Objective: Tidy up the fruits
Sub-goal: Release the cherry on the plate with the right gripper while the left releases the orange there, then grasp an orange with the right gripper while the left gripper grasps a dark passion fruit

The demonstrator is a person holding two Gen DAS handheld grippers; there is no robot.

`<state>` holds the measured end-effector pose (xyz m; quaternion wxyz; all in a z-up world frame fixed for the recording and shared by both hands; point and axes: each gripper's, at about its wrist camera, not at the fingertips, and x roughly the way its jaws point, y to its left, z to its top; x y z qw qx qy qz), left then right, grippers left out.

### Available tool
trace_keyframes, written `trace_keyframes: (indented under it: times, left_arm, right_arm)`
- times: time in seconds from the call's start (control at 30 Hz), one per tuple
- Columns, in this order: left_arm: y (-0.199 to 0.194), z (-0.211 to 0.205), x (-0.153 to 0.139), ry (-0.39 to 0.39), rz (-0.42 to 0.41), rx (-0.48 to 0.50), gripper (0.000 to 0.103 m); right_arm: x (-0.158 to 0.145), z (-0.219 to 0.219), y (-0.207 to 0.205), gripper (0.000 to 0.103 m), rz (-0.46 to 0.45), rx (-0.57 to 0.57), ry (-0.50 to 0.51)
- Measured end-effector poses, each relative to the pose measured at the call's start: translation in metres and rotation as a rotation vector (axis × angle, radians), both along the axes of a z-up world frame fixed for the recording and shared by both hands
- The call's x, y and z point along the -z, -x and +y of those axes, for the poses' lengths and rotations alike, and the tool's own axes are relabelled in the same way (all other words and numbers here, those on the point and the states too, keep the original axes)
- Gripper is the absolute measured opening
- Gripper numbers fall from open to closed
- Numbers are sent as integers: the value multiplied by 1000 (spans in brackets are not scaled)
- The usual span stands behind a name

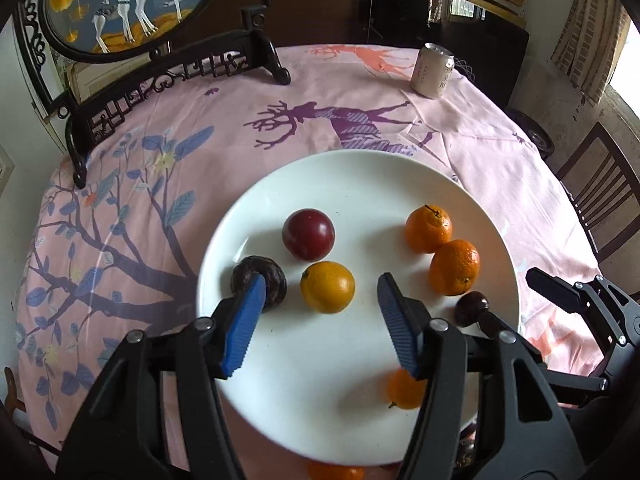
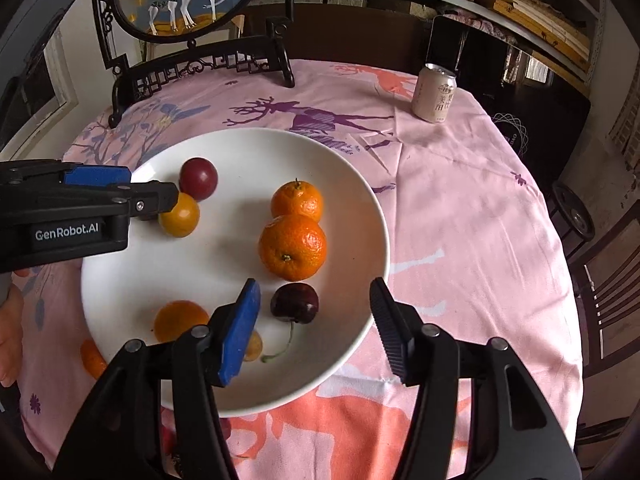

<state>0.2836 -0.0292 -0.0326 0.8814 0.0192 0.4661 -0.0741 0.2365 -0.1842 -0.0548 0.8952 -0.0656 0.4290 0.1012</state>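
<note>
A round tabletop (image 1: 460, 168) carries a pink cloth printed with deer and branches. A carved dark stand with a painted oval screen (image 1: 132, 0) occupies the upper left of both views; a pale drink can (image 1: 433, 70) stands at upper right. Chairs and shelving line the right edge.

A white plate (image 1: 360, 176) fills the frame centre. It bears a red plum (image 1: 308, 234), a yellow-orange fruit (image 1: 327, 287), two mandarins (image 1: 429, 228), a dark wrinkled fruit (image 1: 259, 283) and a cherry (image 2: 295, 303).

The left claw (image 1: 322, 284) is spread and pinches nothing; the yellow-orange fruit lies between its tips, apart from the pads. The right claw (image 2: 314, 286) is likewise spread, with the cherry between its fingers, untouched.
</note>
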Motion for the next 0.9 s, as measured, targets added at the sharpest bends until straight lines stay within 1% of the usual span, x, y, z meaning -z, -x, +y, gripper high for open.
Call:
trace_keyframes:
  times: [0.07, 0.17, 0.2, 0.23, 0.3, 0.4, 0.47, 0.57, 0.7, 0.8, 0.9]
  left_arm:
    - [20, 7, -11, 16, -33, 0, 60]
    - [62, 20, -21, 42, -76, -14, 61]
    - [77, 24, -22, 47, -90, -16, 67]
    - [93, 29, -23, 49, -109, -23, 75]
    - [124, 37, -20, 55, -145, -41, 75]
    - [164, 49, -10, 61, -165, -77, 75]
    - [185, 55, -1, 43, -172, -104, 75]
    - [204, 63, 14, 13, -152, -121, 75]
    - [215, 70, 27, 16, -118, -127, 75]
    - [218, 70, 32, 21, -100, -127, 75]
    - [221, 69, 33, 16, -100, -122, 75]
  right_arm:
    - [-11, 1, 17, 57, -27, -16, -12]
    - [-24, 4, 50, 57, -63, -44, -29]
    - [-27, 3, 62, 57, -73, -53, -38]
    - [-30, 3, 75, 57, -85, -63, -47]
    - [-33, 1, 102, 57, -110, -72, -52]
    - [-32, -6, 140, 57, -135, -62, -58]
    - [-28, -11, 163, 57, -141, -51, -62]
    - [-17, -12, 188, 57, -116, -53, -78]
    - [-2, 2, 209, 57, -69, -103, -107]
    - [7, 19, 211, 57, -44, -150, -107]
    - [18, 32, 206, 57, -11, -178, -112]
